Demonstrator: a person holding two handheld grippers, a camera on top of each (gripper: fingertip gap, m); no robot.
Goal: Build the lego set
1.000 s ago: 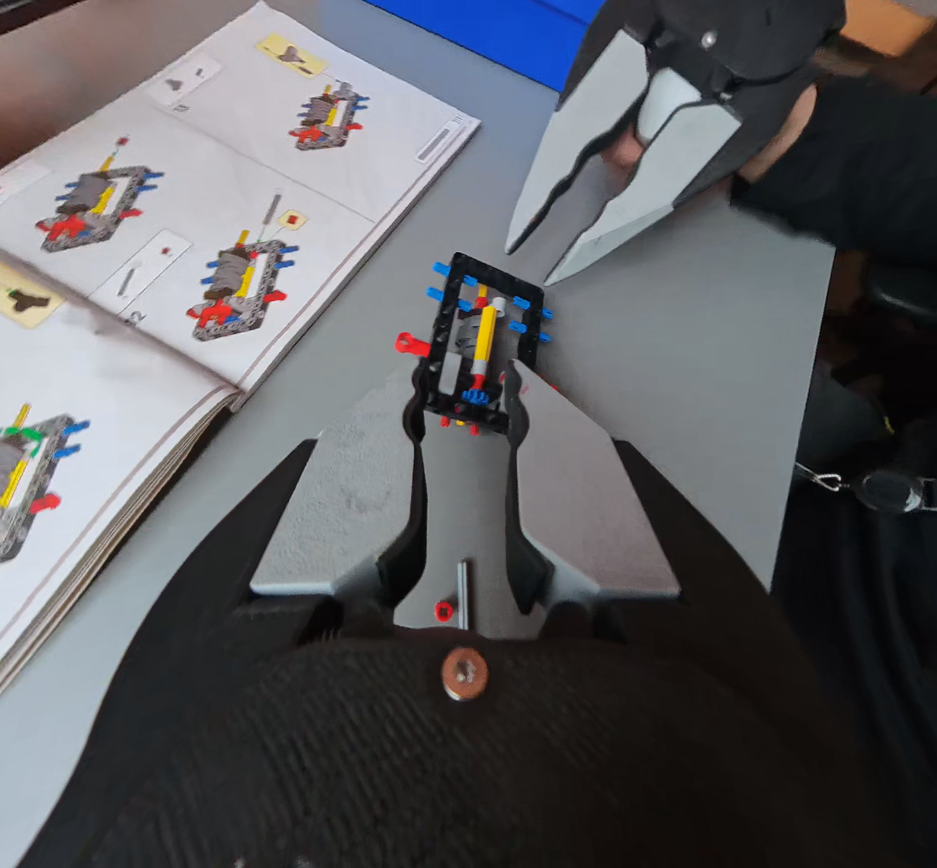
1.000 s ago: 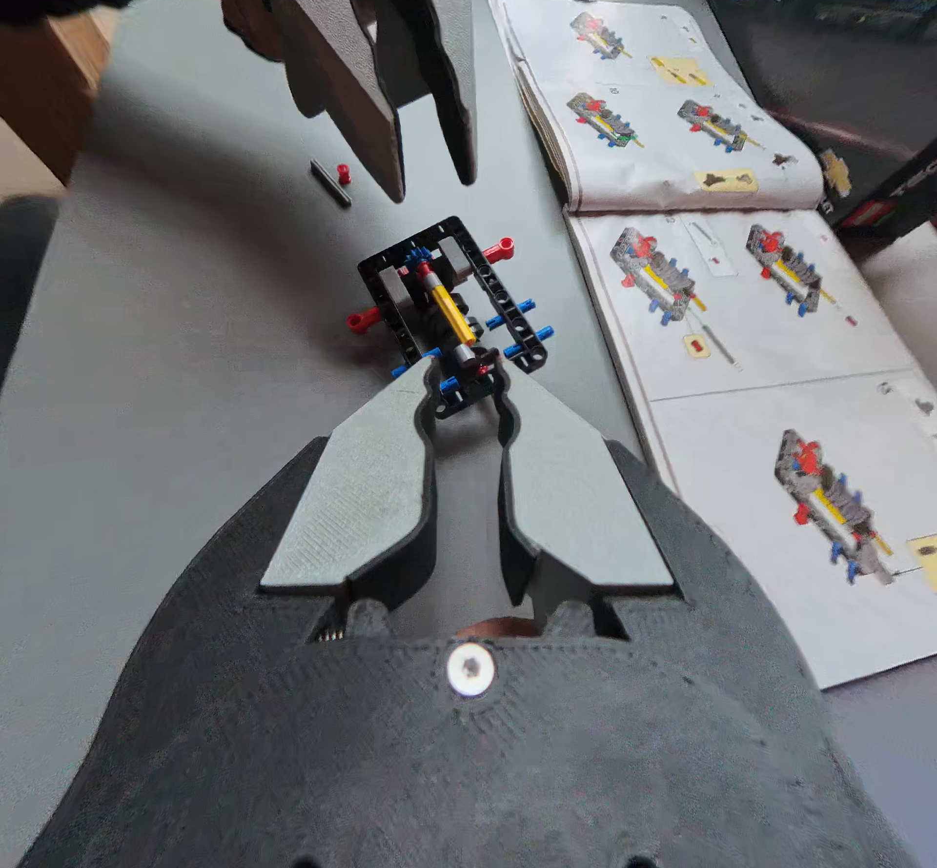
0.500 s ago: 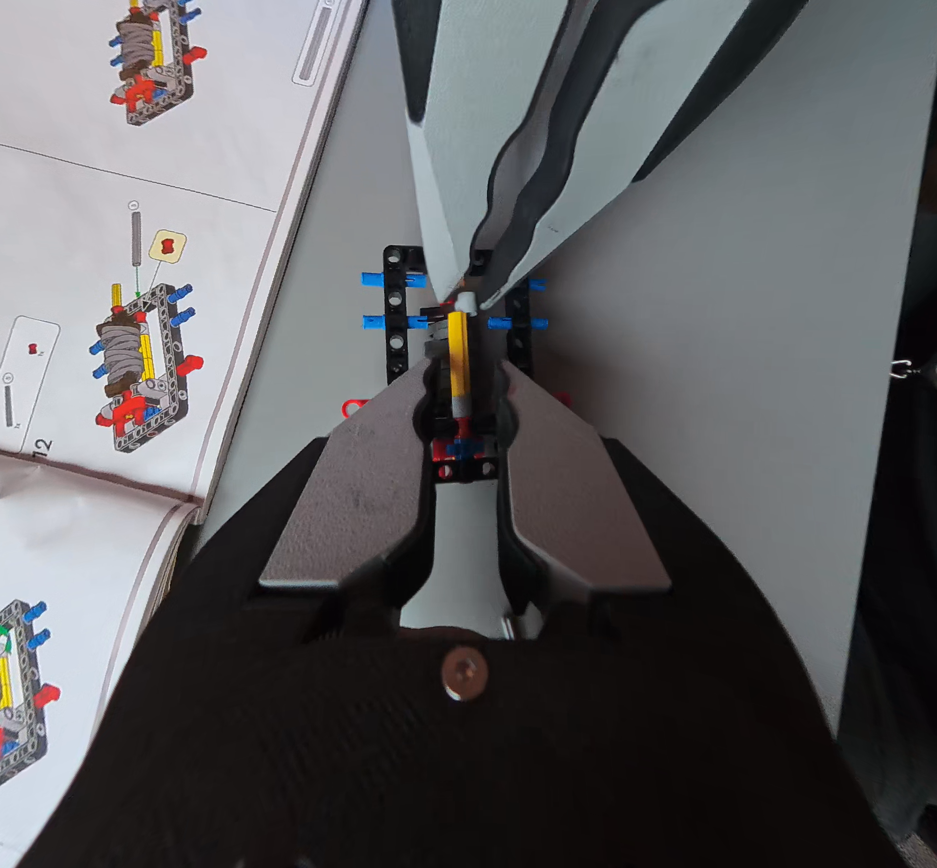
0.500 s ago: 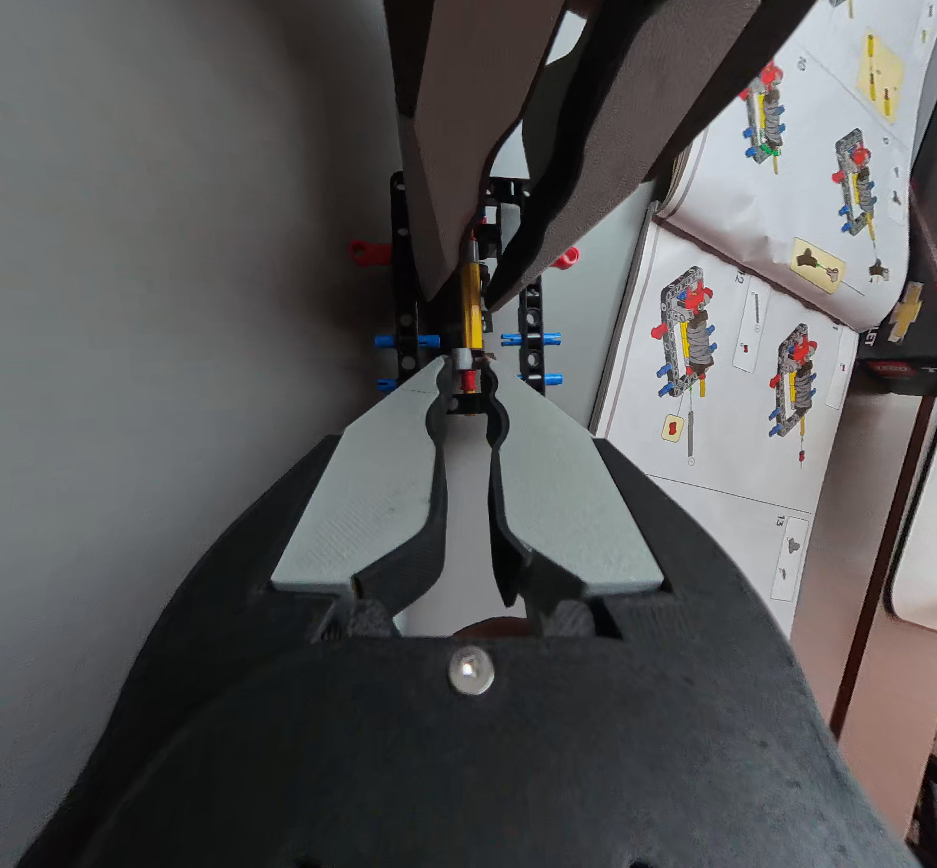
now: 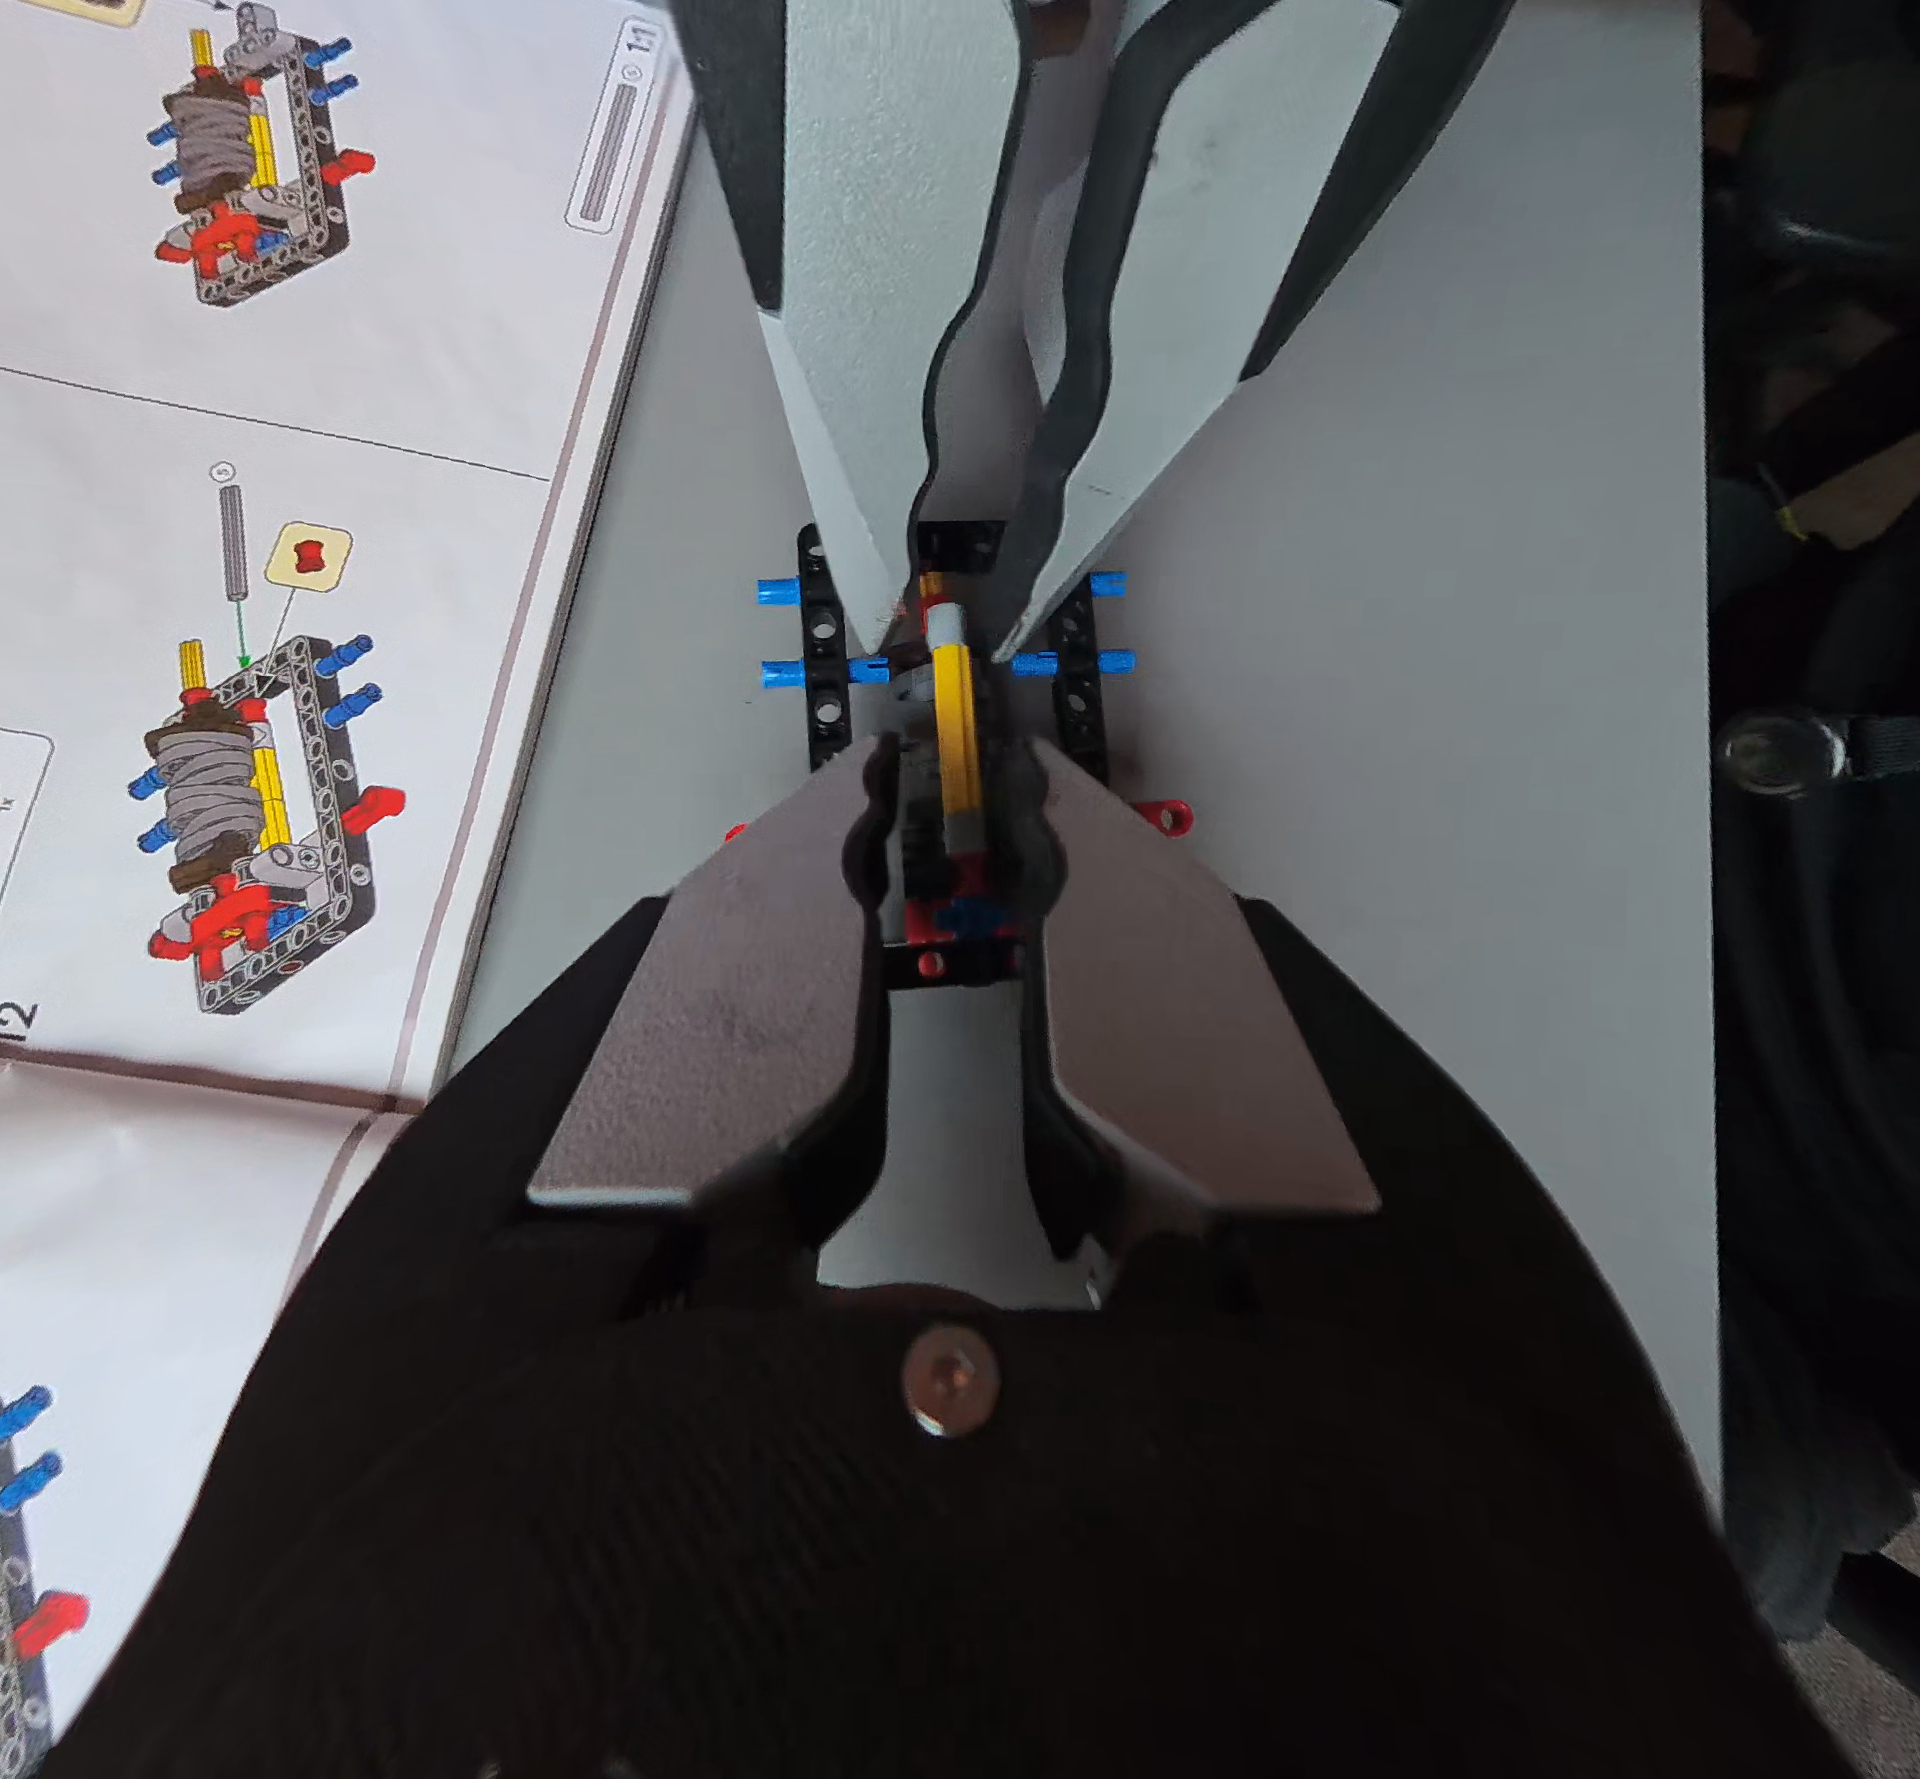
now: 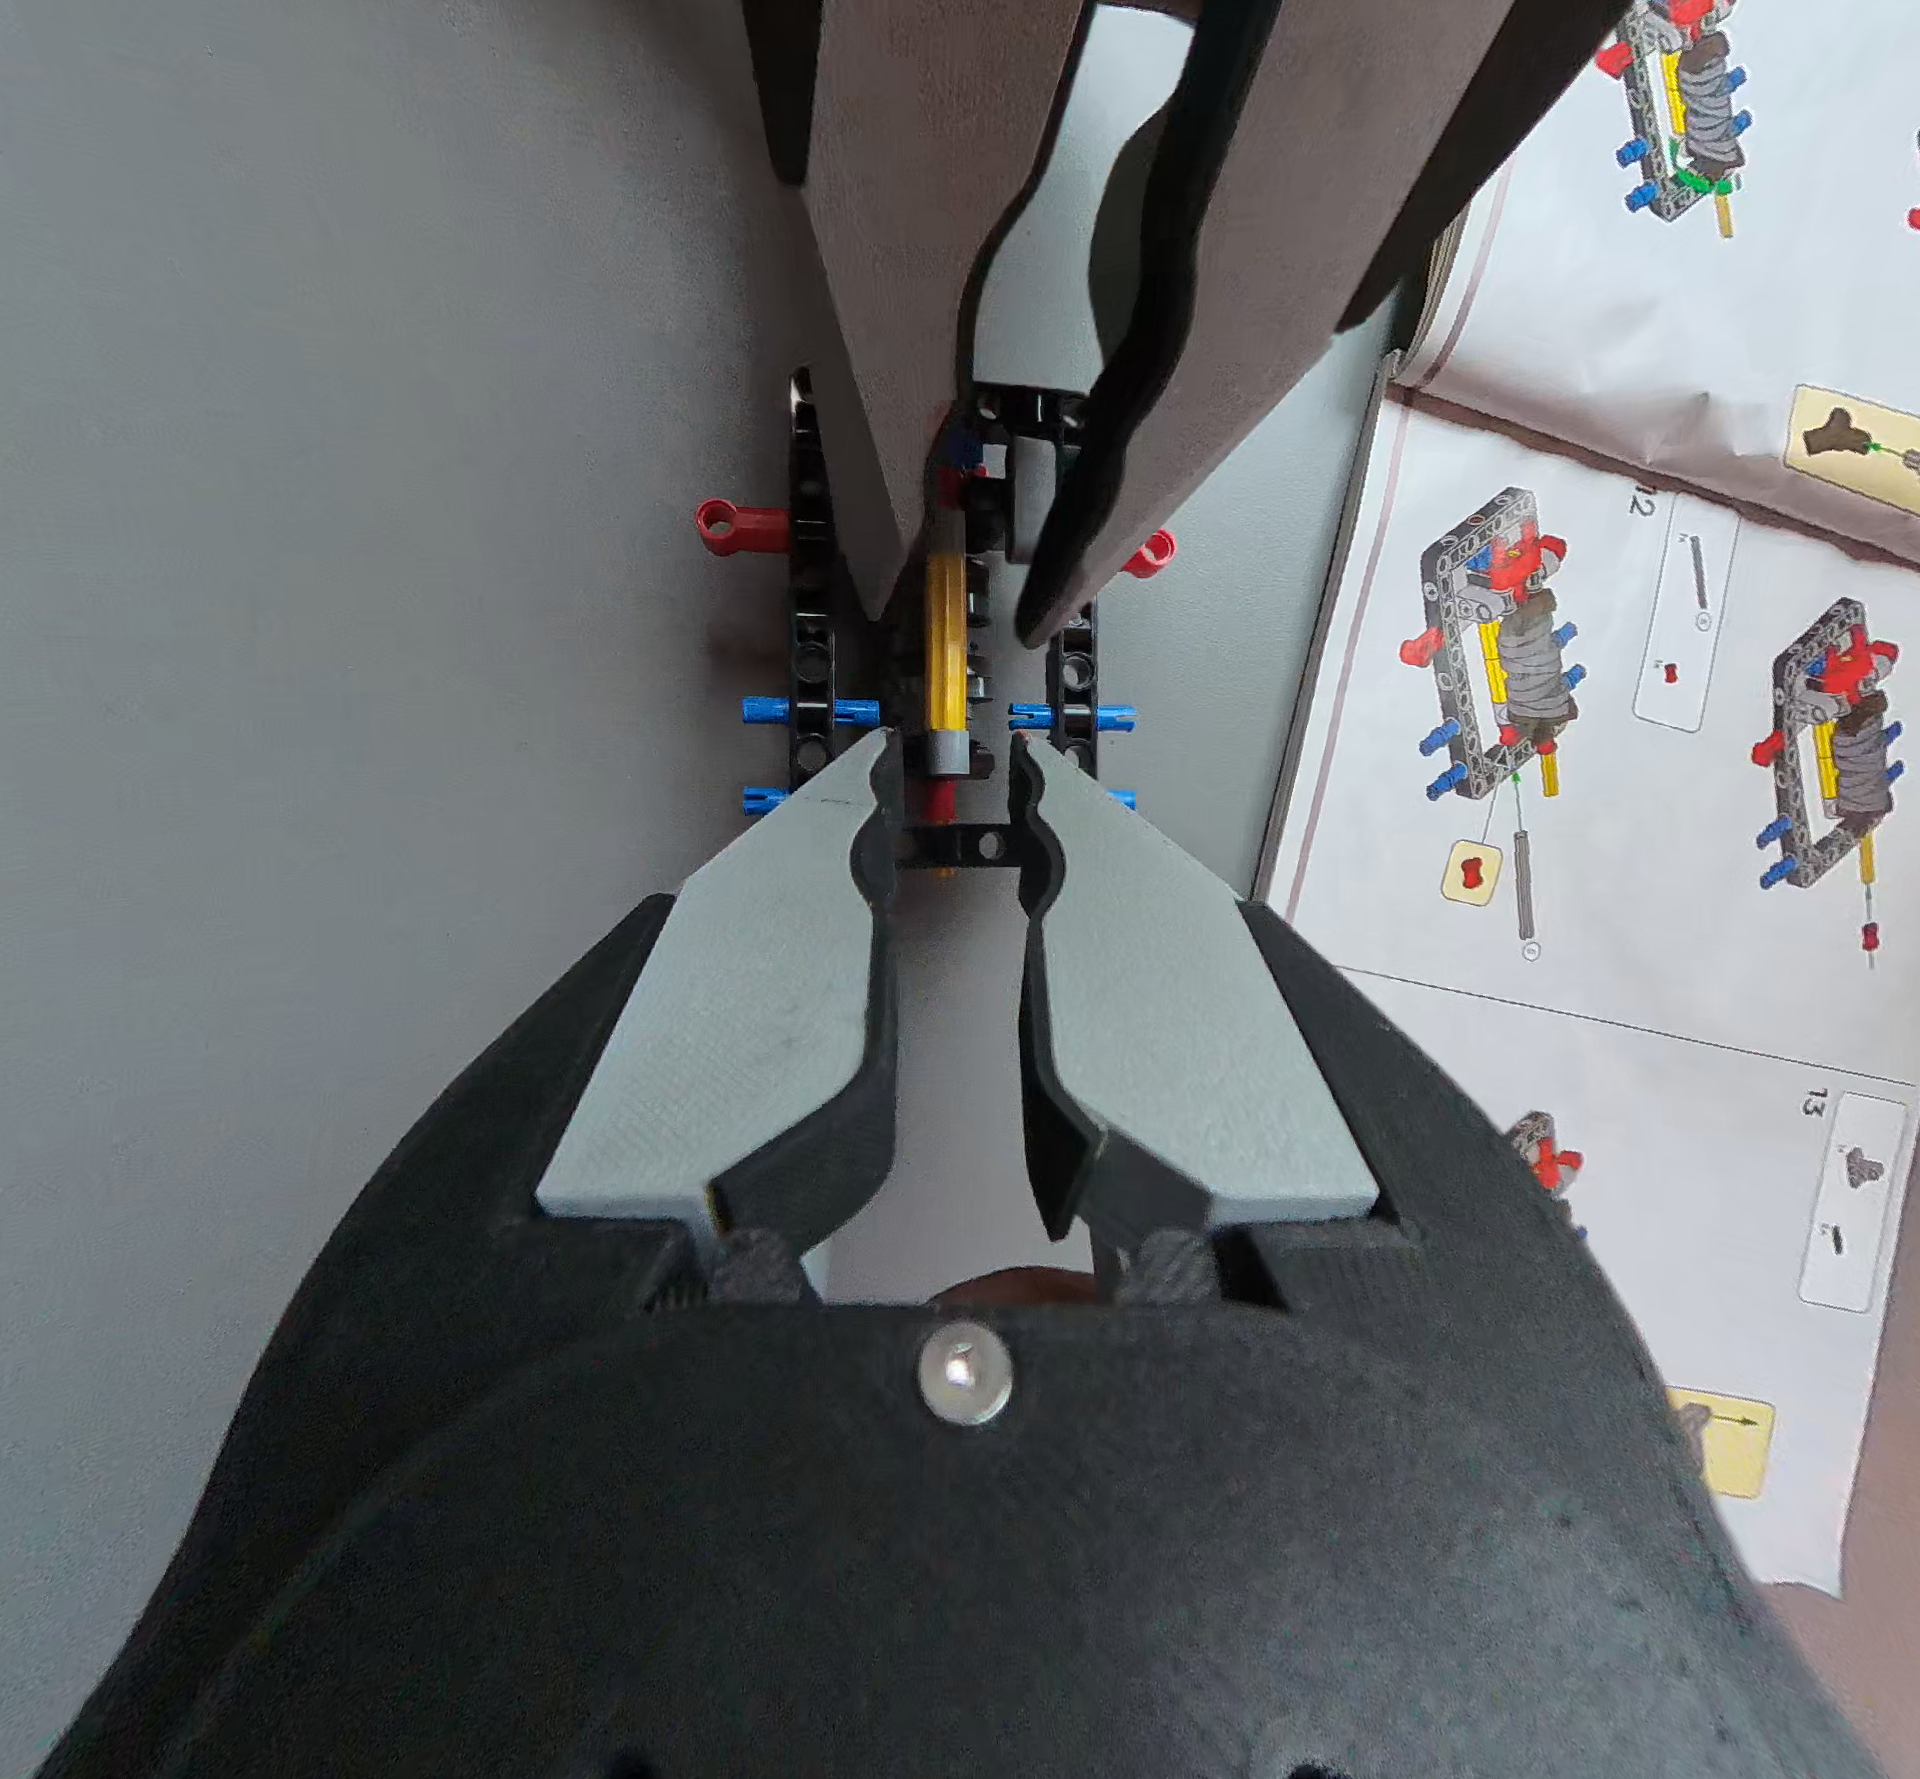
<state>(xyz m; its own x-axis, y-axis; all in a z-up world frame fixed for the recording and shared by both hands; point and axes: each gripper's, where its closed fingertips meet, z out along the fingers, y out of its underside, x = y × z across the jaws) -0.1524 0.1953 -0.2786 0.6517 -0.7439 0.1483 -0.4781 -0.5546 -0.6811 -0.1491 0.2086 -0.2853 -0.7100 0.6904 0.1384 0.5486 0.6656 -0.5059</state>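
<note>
The black frame (image 5: pixel 821 649) lies flat on the grey counter (image 5: pixel 1403 794), a yellow axle (image 5: pixel 954 732) running along its middle with a grey bush (image 5: pixel 943 626) at one end, blue pins (image 5: pixel 774 591) and red pins (image 6: pixel 727 524) sticking out of its long sides. The left gripper (image 5: pixel 951 753) reaches in from one short end, its jaws narrowly apart and straddling the axle and the parts around it; whether they truly pinch these I cannot tell. The right gripper (image 6: pixel 951 742) comes from the opposite end, jaws slightly apart on either side of the bush, tips just inside the frame and seemingly not clamping. Both point steeply down at the counter, tip to tip. This looks like seating the axle assembly; the next move probably calls for one gripper to steady the frame while the other presses the bush home. The open manual (image 5: pixel 312 379) lies just beside the frame.
</note>
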